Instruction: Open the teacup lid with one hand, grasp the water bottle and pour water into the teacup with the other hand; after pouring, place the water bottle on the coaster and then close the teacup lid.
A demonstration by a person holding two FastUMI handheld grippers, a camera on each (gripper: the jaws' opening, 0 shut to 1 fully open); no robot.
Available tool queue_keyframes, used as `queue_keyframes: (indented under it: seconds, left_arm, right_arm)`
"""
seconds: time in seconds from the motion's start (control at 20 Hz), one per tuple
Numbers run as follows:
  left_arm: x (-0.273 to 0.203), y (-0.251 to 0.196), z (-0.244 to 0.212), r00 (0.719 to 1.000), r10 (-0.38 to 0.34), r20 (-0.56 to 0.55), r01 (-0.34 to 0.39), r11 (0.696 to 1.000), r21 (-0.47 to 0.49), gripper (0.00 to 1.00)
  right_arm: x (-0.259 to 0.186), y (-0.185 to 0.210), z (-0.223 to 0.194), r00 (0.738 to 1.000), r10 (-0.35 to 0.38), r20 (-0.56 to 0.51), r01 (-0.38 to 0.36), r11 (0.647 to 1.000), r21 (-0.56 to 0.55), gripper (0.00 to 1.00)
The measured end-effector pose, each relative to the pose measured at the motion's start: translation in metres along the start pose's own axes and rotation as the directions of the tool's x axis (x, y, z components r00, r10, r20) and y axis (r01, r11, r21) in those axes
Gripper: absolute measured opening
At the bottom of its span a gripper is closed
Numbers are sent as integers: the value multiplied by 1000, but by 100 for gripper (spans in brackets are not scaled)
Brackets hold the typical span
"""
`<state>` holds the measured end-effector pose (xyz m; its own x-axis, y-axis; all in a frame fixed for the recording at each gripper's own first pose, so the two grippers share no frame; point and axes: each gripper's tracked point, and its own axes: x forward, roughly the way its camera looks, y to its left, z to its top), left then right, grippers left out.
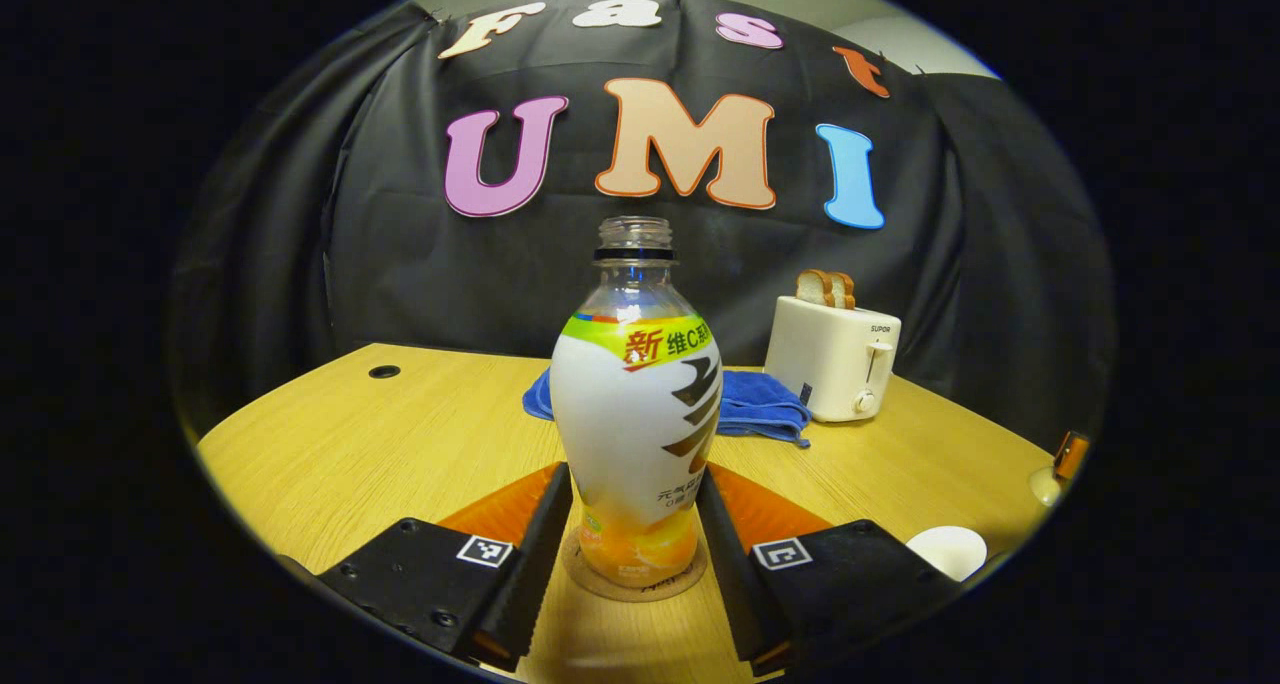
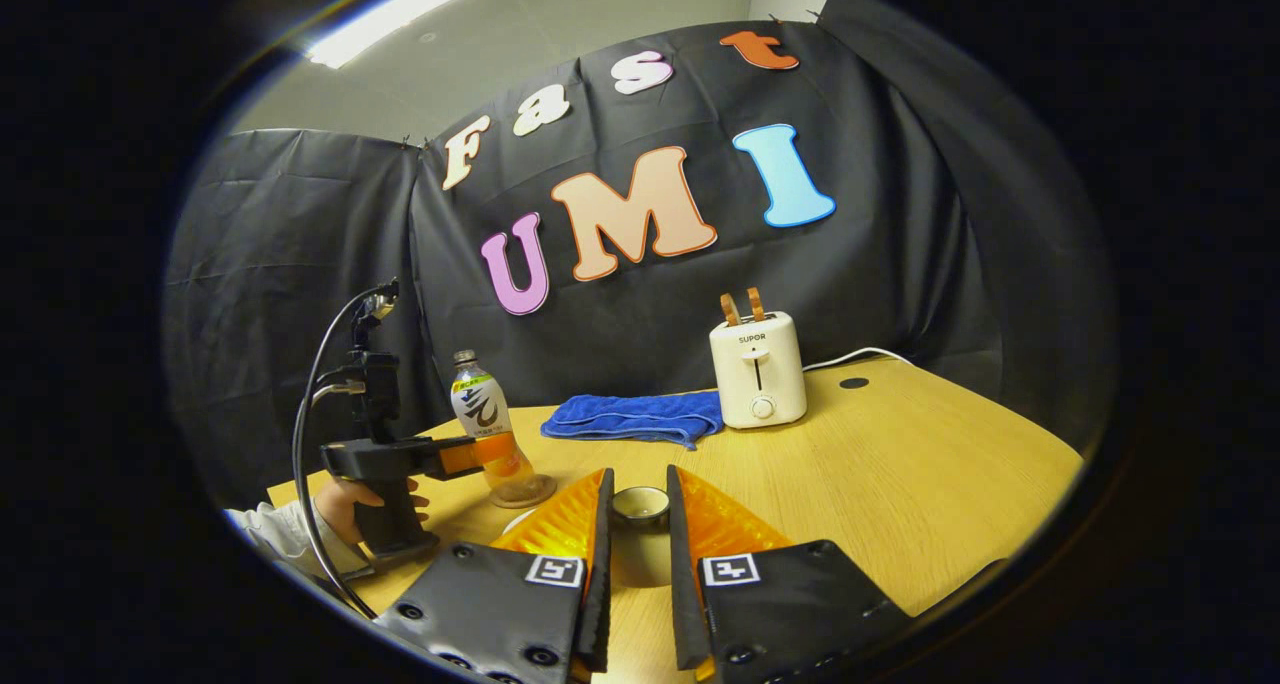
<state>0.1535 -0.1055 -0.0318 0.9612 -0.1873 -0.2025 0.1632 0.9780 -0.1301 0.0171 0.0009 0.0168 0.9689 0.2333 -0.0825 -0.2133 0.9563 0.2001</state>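
An uncapped water bottle (image 1: 635, 394) with a white label and orange liquid at the bottom stands upright on a round coaster (image 1: 600, 582). My left gripper (image 1: 633, 474) is shut on its lower body, one finger against each side. In the right gripper view the same bottle (image 2: 480, 414) sits on the coaster (image 2: 525, 491), with the left gripper (image 2: 470, 459) around it. My right gripper (image 2: 638, 474) is shut on the pale teacup lid (image 2: 640, 509), held just above the table. The white teacup (image 1: 945, 549) sits at the lower right of the left gripper view.
A cream toaster (image 1: 835, 359) with two bread slices stands at the back of the wooden table (image 1: 380, 444), next to a folded blue towel (image 1: 755, 404). A person's hand (image 2: 345, 504) holds the left gripper's handle. A cable hole (image 1: 383, 371) lies far left.
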Motion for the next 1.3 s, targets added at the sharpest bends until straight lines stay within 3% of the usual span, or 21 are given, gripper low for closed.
queue_keyframes:
  seconds: [0.05,0.2,0.25,0.45,0.5,0.6,0.95,1.3]
  left_arm:
    - [0,-1,-1,1000,-4,-1,4,1000,0,75]
    - [-1,-2,-1,1000,-9,6,9,1000,15,80]
    - [0,-3,-3,1000,-10,2,9,1000,22,80]
    - [-4,-3,-8,1000,-6,-17,7,999,32,86]
    - [-6,-3,-10,1000,-4,-18,4,1000,31,87]
    - [-9,-3,-10,1000,-6,-2,6,1000,24,88]
    - [-34,5,-16,1000,0,-6,0,998,60,88]
    - [-81,26,5,997,25,68,-32,994,101,88]
  right_arm:
    - [1,2,-3,1000,6,-6,-6,1000,2,27]
    - [3,14,-6,1000,30,-10,-30,1000,-3,31]
    - [4,18,-9,999,38,-15,-38,999,-7,27]
    - [9,36,-13,997,79,-16,-80,997,-15,31]
    - [10,40,-13,996,88,-17,-89,996,-16,27]
    - [16,46,-14,995,99,-15,-100,995,-26,29]
    - [41,60,-36,994,86,-71,-93,991,-92,29]
    - [57,62,-52,992,63,-107,-75,990,-116,30]
